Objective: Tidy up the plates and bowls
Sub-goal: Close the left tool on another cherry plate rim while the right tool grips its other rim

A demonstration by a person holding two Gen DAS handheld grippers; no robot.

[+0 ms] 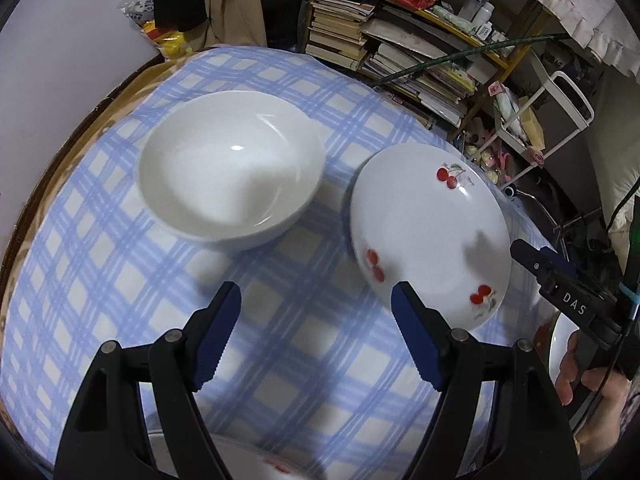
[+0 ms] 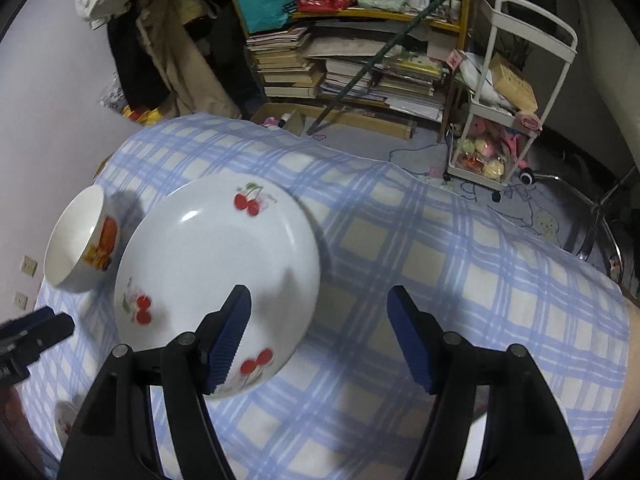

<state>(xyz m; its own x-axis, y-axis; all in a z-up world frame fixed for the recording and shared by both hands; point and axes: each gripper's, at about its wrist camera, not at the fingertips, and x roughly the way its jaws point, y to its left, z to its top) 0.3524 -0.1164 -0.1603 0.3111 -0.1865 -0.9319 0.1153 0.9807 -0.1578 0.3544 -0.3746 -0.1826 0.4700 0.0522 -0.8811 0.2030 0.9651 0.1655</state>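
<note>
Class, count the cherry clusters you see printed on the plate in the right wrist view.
3 on the cherry plate: one at its far rim, one at its left edge, one at its near rim beside the right claw. Others may be hidden.

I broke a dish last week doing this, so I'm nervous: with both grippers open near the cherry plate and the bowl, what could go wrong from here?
1. The cherry plate looks tilted rather than flat on the checked cloth, with the right gripper open, so it may slide.
2. The plate's rim sits near the white bowl; a nudge could knock them together.
3. The left gripper is close, so the grippers might collide.
</note>
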